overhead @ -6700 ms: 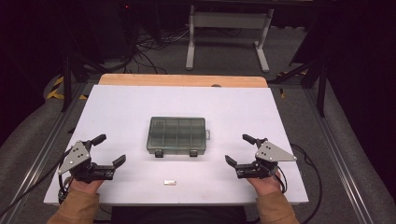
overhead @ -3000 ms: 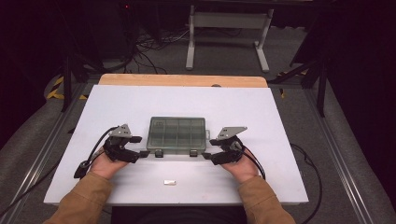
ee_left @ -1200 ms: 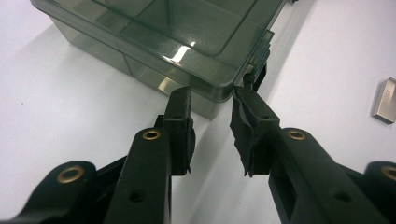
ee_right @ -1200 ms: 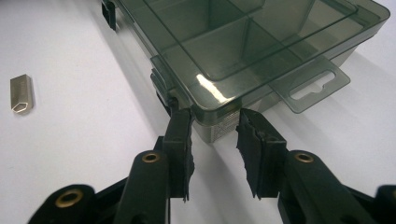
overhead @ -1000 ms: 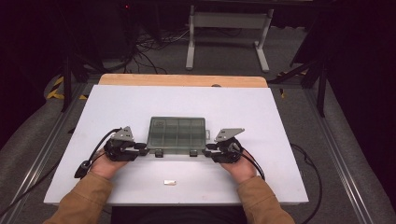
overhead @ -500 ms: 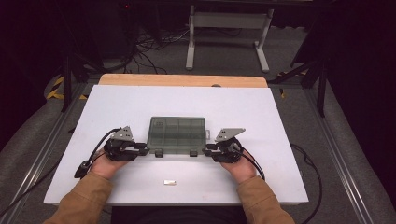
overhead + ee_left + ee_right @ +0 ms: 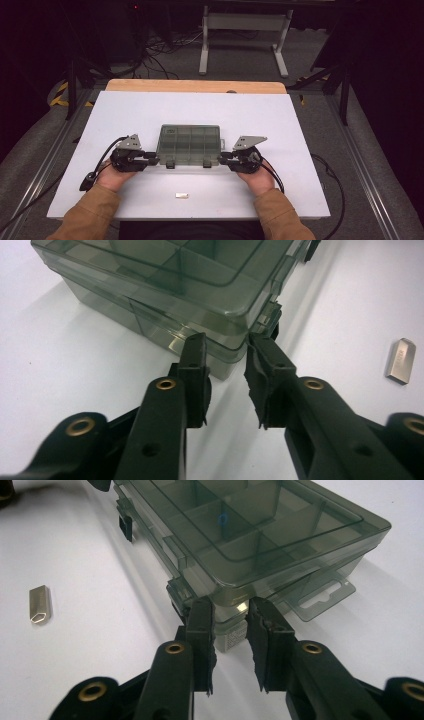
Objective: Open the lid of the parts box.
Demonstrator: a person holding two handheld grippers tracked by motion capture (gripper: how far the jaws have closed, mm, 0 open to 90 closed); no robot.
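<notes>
A smoky see-through compartment box (image 7: 189, 142) lies shut in the middle of the white table (image 7: 150, 105). My left gripper (image 7: 152, 160) is at its near left corner, and in the left gripper view (image 7: 227, 345) the jaws straddle that corner of the box (image 7: 150, 280). My right gripper (image 7: 224, 159) is at the near right corner, where its jaws (image 7: 230, 610) straddle the corner of the box (image 7: 260, 530) the same way. Both pairs of jaws have just been closing on the box corners, and a small gap still shows at the pads.
A small silver metal piece (image 7: 182, 195) lies on the table in front of the box, between the person's forearms; it also shows in the gripper views (image 7: 401, 360) (image 7: 39, 603). Cables trail from both grippers. A wooden strip (image 7: 195, 86) edges the table's far side.
Both hands came in from the table's outer front areas to the box's near corners. Over the last second they have stayed put, with the jaws drawing slightly closer together.
</notes>
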